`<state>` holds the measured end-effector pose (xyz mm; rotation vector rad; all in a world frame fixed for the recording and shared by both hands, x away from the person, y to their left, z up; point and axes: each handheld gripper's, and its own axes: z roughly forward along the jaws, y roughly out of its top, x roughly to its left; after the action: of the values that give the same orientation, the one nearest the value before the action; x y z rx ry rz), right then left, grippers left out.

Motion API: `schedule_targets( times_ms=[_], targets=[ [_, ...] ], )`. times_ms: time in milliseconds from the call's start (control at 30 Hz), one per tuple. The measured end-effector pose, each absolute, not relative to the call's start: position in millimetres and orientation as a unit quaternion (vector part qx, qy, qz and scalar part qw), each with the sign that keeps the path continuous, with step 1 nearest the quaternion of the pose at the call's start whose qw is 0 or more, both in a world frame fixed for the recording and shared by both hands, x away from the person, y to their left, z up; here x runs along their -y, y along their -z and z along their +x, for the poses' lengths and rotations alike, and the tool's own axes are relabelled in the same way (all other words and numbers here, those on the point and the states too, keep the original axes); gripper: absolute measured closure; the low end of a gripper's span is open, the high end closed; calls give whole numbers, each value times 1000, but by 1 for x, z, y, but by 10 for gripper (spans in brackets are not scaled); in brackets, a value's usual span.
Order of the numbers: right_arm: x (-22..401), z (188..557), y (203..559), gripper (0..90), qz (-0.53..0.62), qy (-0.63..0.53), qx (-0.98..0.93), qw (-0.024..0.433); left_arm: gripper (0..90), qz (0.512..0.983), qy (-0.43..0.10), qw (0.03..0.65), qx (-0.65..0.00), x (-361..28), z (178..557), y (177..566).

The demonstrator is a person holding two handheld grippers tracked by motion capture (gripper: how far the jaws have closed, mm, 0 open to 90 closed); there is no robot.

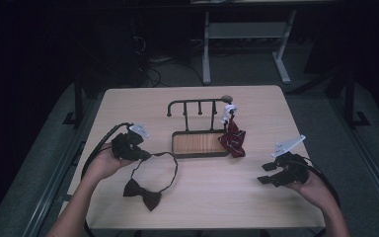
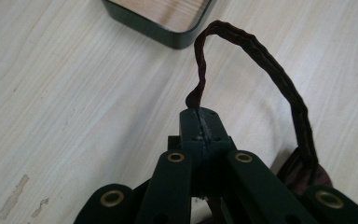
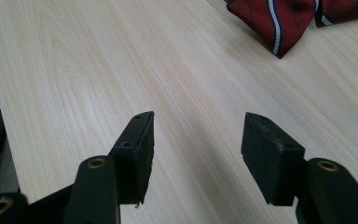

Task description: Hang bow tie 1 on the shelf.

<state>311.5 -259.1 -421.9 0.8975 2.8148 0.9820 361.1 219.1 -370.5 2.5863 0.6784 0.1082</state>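
Two grippers, one bow tie (image 1: 142, 192) on a table (image 1: 256, 207).
Left gripper (image 1: 145, 154) pinches its thin strap (image 2: 261, 58) — light, floppy cloth; right gripper (image 1: 266, 173) gapes wide, holding nothing.

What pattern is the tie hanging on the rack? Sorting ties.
Dark red tie with white-and-blue stripes; clearest in the right gripper view.

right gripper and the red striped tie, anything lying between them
Nothing: bare pale wooden tabletop runs from the open right gripper to the red striped tie, per the right gripper view.
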Motion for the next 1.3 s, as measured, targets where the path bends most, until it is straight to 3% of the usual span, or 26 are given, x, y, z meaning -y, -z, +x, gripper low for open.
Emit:
schedule_targets(
  times_ms=[1300],
  targets=[
    [260,311,423,440,284,-317,-905,14,900,949,-42,248,-193,-210,350,302]
  ],
)
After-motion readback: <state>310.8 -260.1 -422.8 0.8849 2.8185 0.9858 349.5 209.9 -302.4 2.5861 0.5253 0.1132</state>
